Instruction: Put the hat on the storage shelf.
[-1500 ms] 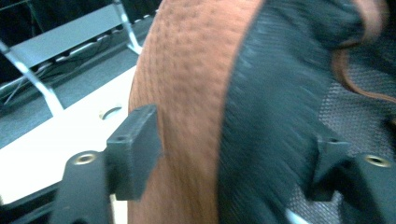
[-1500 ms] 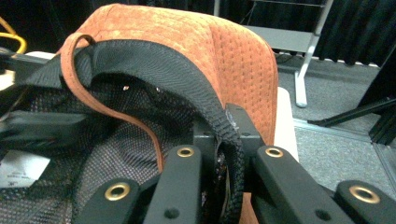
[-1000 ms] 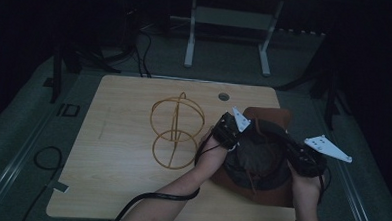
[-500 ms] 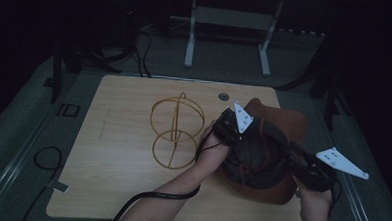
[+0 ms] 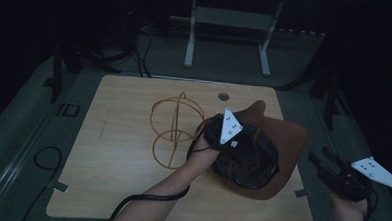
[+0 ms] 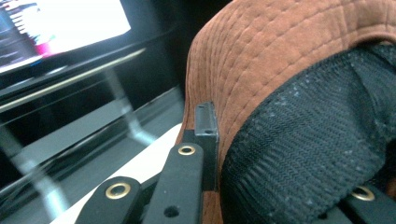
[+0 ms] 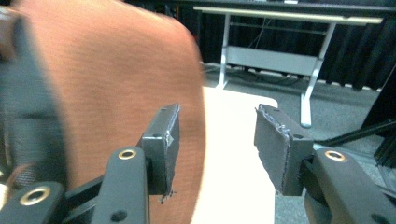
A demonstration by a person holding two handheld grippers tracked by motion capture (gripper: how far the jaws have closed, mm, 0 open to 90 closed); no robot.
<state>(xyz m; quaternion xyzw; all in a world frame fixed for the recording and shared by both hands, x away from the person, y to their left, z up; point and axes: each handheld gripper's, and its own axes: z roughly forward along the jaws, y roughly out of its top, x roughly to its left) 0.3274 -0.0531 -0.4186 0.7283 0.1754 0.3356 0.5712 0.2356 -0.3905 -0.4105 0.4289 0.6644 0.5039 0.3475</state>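
Dim room, pale wooden table: the left gripper is clamped on the brown hat, lifted and tilted over the right side beside the gold wire stand, while the right gripper, jaws just opened and empty, hangs off the right edge, so mounting the hat probably remains.

Brown hat with black mesh lining

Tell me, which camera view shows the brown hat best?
The high view: it shows the whole brown hat over the table, brim and dark lining. The left gripper view gives a close part of brim and mesh lining; the right gripper view a blurred brown side.
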